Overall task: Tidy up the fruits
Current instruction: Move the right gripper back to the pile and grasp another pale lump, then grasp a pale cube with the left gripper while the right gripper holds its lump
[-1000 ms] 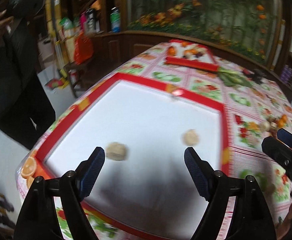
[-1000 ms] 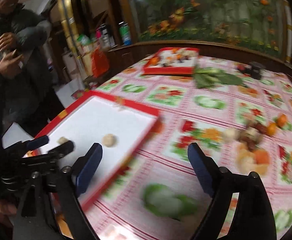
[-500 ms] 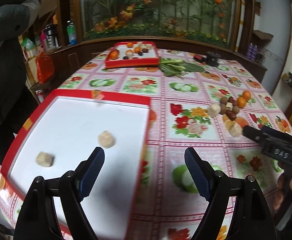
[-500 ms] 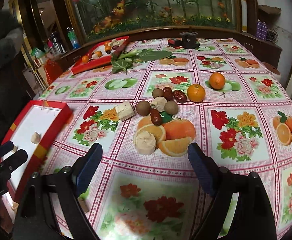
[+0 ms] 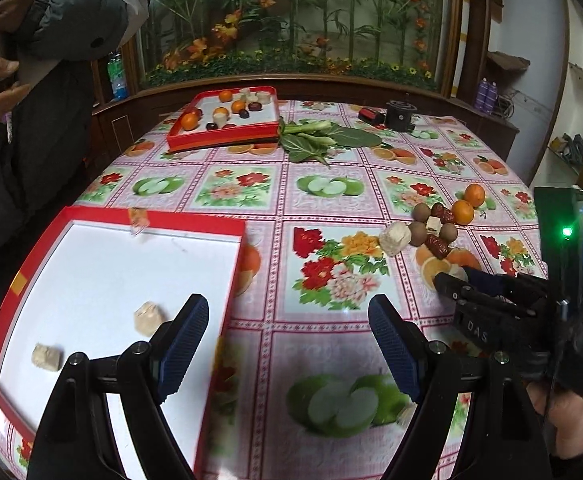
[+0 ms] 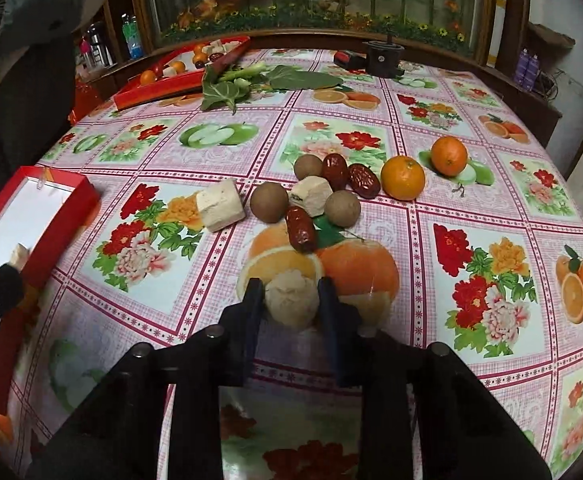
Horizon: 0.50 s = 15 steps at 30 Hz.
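Note:
My right gripper [image 6: 290,290] is shut on a pale round fruit chunk [image 6: 291,300] low over the tablecloth, just in front of a fruit pile. The pile holds brown round fruits [image 6: 268,202], red dates [image 6: 301,230], two oranges [image 6: 403,178] and pale cubes [image 6: 221,206]. My left gripper [image 5: 287,320] is open with nothing in it, over the right rim of the near red tray [image 5: 233,280]. Two pale chunks [image 5: 147,316] lie on the tray's white floor. In the left wrist view the right gripper [image 5: 457,280] shows at the right, beside the pile [image 5: 435,228].
A second red tray [image 5: 223,140] with several fruits stands at the far side, with leafy greens [image 5: 323,140] and a black device [image 5: 399,116] beside it. A person in a dark jacket [image 5: 31,120] stands at the table's left. Wooden ledge and plants lie behind.
Both views swung right from the near tray to the fruit pile. My right gripper came down to the pale round chunk and closed on it. The left gripper stayed open.

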### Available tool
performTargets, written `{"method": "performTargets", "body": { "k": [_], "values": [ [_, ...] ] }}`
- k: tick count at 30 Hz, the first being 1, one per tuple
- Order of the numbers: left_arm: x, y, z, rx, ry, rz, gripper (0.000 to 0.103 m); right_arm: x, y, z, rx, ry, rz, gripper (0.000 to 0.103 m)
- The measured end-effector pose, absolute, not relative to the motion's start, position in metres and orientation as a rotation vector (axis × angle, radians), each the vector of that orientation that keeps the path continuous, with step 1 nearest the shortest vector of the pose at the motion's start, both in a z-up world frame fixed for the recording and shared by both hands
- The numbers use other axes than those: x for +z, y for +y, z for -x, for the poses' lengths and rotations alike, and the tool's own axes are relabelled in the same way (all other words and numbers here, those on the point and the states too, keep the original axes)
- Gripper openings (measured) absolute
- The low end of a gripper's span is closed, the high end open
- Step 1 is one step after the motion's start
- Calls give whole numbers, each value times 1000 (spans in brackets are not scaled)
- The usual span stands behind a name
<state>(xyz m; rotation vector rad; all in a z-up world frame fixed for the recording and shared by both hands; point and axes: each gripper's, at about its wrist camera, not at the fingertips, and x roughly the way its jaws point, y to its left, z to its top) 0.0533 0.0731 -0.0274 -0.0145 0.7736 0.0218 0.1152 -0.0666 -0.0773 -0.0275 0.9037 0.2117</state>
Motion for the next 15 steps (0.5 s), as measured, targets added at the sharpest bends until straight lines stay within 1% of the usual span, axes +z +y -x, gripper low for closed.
{"method": "performTargets", "body": {
  "k": [8,15],
  "values": [
    [-36,28,-93,-53,811,-3,82,-70,-104,-110,177,877,-44,30],
    [-61,-4,-133,-125,864,-12,82,-68,-136,-110,158,854,-131,29]
  ]
}}
